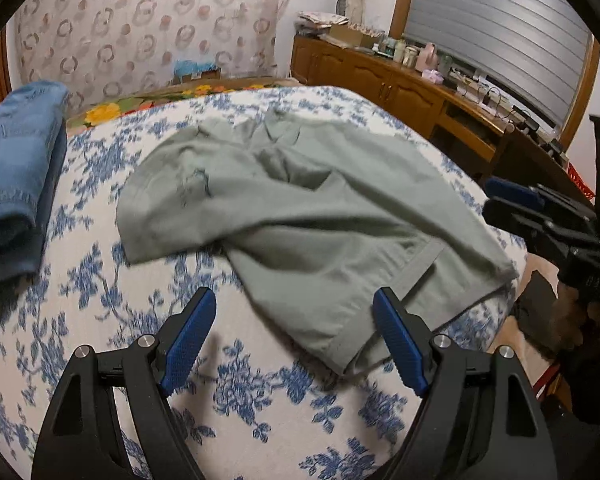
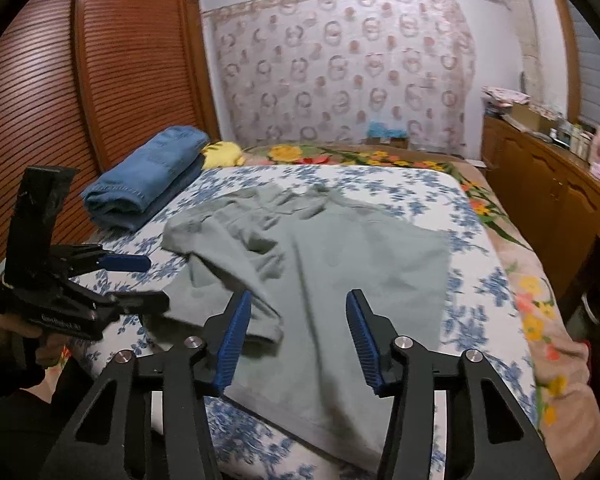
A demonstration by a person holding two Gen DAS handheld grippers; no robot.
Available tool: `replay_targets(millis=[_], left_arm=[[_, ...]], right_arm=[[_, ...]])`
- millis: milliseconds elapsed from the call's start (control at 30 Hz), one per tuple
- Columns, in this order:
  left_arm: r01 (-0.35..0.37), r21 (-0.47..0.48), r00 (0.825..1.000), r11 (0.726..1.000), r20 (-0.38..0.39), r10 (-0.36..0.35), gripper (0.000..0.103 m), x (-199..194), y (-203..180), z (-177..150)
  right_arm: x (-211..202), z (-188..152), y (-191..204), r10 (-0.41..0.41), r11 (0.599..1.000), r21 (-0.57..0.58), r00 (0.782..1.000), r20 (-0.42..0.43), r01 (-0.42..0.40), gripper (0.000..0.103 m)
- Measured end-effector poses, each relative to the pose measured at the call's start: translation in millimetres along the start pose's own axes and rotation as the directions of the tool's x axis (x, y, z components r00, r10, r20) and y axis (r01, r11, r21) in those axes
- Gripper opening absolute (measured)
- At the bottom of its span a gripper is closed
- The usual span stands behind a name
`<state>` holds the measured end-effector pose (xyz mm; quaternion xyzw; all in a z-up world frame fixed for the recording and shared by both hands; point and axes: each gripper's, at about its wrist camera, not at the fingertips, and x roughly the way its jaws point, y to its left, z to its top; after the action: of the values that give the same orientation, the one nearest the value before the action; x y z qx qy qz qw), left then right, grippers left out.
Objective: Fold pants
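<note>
The bed (image 2: pixel 380 184), covered in a white spread with blue flowers, fills most of both views, with a slatted wooden wardrobe (image 2: pixel 80 80) along one side and a low wooden cabinet (image 2: pixel 540 200) crowded with small bottles and boxes along the other. In the middle of the spread lie the grey-green pants (image 2: pixel 340 272), crumpled and unfolded, one part bunched up towards the far side and a flatter part reaching to the near edge of the bed. A pile of folded blue jeans (image 2: pixel 148 172) sits on the far corner beside the wardrobe, well apart from the pants, and a yellow soft item (image 2: pixel 224 152) lies just behind it. The left tongs (image 1: pixel 294 334) hang above the near edge of the bed with their blue pads spread wide, gripping nothing; the pants' near hem lies just below and between them, and contact cannot be told. The right tongs (image 2: pixel 296 328) hover over the near part of the pants, likewise spread wide and released, with cloth showing in the gap beneath them but nothing pinched.
</note>
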<state>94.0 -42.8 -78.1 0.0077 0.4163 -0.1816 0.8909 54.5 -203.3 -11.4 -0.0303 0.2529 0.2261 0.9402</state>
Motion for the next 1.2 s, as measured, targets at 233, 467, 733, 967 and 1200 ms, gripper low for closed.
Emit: replay_targets(millis=[233,467,733,967,1200], left_arm=[[0.003,-0.029,1.0,1.0,-0.016,-0.004,0.082,3,7,-14],[0.001,-0.038,1.0,0.999,0.006,-0.001,0.082,3,5,-19],[0.01,-0.054,0.999,0.999,0.034,-0.008,0.081,-3,8,-23],[-0.05,-0.055,0.987,0.997,0.15,0.058,0.082,-39,-2,-10],[-0.124,-0.043,0.965,0.991,0.229,0.131,0.082,-68,-16,7]], right_arm=[[35,-1,-1,0.044,0.999,-0.007,0.996,-0.081,-0.045,0.048],[70,7,-9,0.051,0.998,-0.016,0.988,-0.145,-0.054,0.031],[79,12,-4,0.066,0.996,-0.051,0.985,-0.158,-0.074,0.006],[38,21,3,0.082,0.992,-0.095,0.996,-0.026,-0.084,0.005],[2,22,-4,0.052,0.995,-0.094,0.996,0.076,-0.044,0.005]])
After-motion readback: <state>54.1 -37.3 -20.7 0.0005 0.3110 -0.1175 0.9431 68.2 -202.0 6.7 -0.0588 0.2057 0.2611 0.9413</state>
